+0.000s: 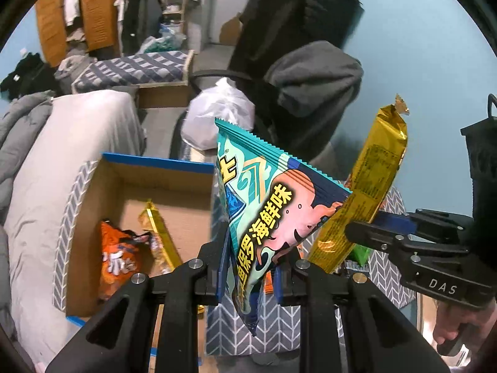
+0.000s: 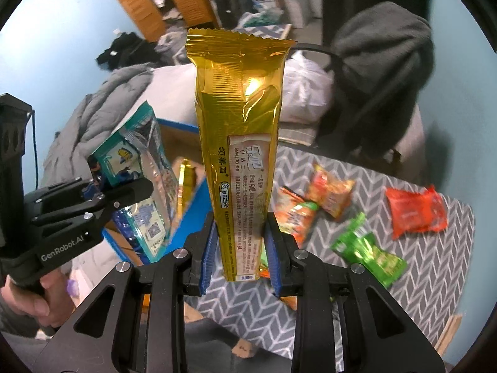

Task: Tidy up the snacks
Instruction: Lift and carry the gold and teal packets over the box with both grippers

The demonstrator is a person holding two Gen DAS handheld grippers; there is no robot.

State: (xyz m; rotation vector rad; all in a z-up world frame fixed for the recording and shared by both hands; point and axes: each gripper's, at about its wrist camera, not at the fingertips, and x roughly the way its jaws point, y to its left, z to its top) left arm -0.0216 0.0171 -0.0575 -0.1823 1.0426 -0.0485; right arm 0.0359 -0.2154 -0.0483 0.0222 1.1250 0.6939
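My left gripper [image 1: 248, 276] is shut on a teal snack bag [image 1: 267, 205] with an octopus picture, held in the air to the right of an open cardboard box [image 1: 161, 163]. The box holds an orange bag [image 1: 119, 258] and a gold packet [image 1: 158, 233]. My right gripper [image 2: 240, 248] is shut on a tall gold snack packet [image 2: 239, 143], held upright. The right wrist view shows the left gripper [image 2: 102, 199] with the teal bag [image 2: 139, 168] at the left. In the left wrist view the right gripper [image 1: 369, 233] and gold packet [image 1: 369, 180] appear at the right.
Loose snacks lie on the chevron-patterned cloth [image 2: 419, 279]: a red bag [image 2: 416, 211], a green bag [image 2: 369, 248] and orange bags [image 2: 329, 192]. Behind are a grey-covered seat [image 1: 62, 161], a white plastic bag [image 1: 217, 115] and a dark chair with a grey garment [image 1: 313, 77].
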